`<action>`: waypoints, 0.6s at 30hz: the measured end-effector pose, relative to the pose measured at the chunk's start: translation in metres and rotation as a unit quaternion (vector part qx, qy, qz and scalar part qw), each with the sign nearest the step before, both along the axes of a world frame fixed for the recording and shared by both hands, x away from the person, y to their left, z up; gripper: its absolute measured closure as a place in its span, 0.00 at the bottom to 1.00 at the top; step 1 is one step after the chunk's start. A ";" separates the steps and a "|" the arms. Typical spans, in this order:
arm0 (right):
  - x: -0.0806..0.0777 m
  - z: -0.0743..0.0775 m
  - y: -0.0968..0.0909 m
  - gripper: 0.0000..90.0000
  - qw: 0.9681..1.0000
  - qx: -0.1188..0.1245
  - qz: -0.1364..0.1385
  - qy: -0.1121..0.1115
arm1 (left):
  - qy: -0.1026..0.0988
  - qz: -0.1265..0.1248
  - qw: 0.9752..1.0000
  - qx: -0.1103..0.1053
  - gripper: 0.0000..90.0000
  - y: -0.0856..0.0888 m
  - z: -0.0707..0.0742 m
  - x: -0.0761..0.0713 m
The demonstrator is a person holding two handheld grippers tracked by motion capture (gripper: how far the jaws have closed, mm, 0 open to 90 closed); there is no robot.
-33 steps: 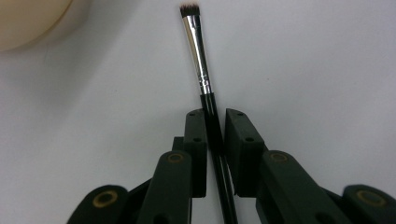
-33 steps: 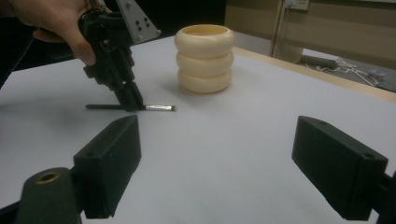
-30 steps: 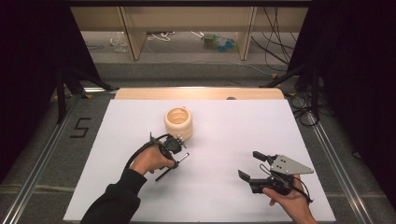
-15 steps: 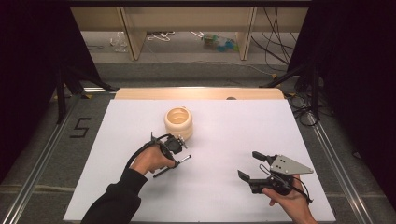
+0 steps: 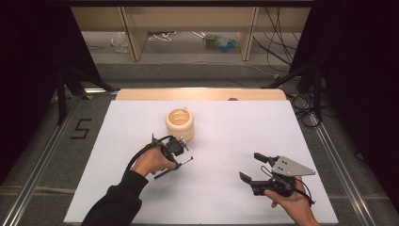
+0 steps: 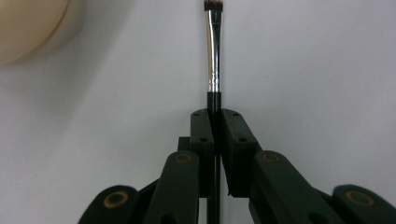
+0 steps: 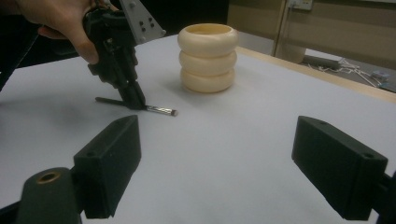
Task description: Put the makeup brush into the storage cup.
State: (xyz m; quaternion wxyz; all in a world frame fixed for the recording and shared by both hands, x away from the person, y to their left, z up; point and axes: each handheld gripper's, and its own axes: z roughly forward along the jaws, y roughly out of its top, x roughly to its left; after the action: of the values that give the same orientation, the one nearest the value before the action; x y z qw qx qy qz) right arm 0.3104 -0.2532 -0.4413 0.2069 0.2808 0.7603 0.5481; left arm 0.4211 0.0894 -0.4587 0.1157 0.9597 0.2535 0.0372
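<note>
A "5" (image 5: 81, 128) is marked on the grey floor beside the white table (image 5: 235, 127). A brush (image 6: 214, 56) is clamped by the left gripper (image 6: 214, 122); the right gripper (image 5: 254, 167) is held wide open, empty.

On the table (image 5: 226, 197), the ribbed holder (image 5: 180, 124) stands toward the back, left of centre. Just in front of it lies the makeup brush (image 5: 181, 164), clamped in the left gripper (image 5: 175, 149). The right gripper (image 5: 254, 168) hovers well apart, near the front right.
</note>
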 end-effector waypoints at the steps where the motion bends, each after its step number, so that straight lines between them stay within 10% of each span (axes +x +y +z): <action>1: 0.000 0.000 0.000 0.19 1.000 0.000 0.001 -0.002 | 0.003 0.002 1.000 -0.011 0.93 0.000 0.001 0.000; 18: 0.002 -0.001 0.000 0.19 1.000 0.011 0.000 -0.006 | -0.044 0.022 0.994 -0.096 0.93 0.016 0.043 -0.002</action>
State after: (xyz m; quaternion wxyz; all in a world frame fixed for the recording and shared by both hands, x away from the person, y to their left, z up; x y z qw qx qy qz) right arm 0.3119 -0.2531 -0.4424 0.2080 0.2795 0.7532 0.5579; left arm 0.4196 0.1050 -0.4152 0.2170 0.9359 0.2715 0.0570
